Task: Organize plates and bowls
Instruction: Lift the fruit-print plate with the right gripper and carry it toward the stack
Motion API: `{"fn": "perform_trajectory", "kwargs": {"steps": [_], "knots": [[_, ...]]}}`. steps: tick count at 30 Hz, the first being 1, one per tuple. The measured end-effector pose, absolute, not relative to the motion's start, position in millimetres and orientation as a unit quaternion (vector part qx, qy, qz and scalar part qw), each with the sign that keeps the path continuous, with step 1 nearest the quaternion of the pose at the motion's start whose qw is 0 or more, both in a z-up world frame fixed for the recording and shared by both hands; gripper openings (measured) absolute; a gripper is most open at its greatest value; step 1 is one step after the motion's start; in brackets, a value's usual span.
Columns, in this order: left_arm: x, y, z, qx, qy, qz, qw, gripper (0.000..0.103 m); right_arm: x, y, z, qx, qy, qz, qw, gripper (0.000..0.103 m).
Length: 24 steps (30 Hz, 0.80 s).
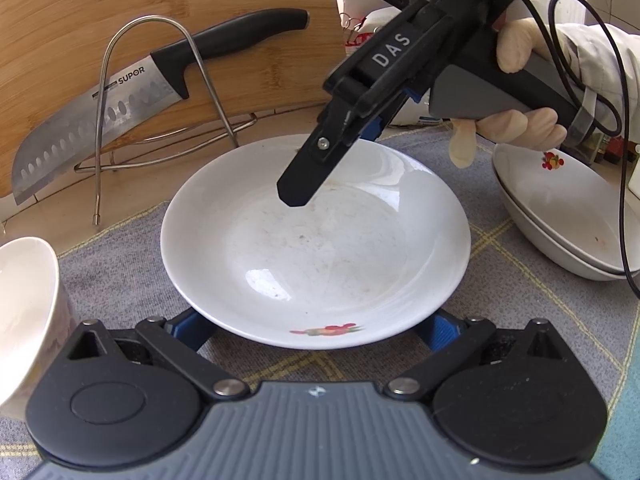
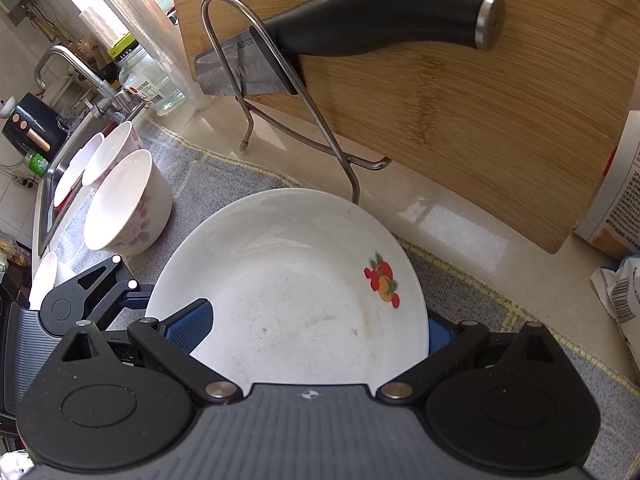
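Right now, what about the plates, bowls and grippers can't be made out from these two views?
- Left gripper: left wrist view, its blue fingers sit under the fruit-print plate; grip unclear.
- Right gripper: right wrist view, one pad lies over the plate rim, the other behind it; contact unclear.
- Stacked plates: left wrist view, frame edge cuts them; count uncertain.
- Bowls by the sink: right wrist view, small and overlapping; contents unreadable.

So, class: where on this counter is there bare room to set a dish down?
Free: the mat between bowls and rack; the counter under the board. Crowded: around the plate.
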<state>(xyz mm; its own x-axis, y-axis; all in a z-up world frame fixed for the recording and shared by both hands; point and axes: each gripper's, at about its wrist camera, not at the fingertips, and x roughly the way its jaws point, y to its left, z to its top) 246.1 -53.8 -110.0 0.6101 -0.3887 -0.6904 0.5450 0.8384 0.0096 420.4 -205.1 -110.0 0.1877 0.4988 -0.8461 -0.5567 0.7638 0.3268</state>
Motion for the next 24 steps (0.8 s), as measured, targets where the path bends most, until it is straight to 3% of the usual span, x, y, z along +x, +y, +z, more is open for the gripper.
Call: {"fn": "perform_trajectory", "kwargs": {"steps": [24], "knots": [[225.1, -52.1, -78.3, 0.109, 0.360, -0.262, 0.888, 0.101, 378.0, -202.1, -84.0, -0.021, 0.534, 0.345, 0.772, 0.103]]}}
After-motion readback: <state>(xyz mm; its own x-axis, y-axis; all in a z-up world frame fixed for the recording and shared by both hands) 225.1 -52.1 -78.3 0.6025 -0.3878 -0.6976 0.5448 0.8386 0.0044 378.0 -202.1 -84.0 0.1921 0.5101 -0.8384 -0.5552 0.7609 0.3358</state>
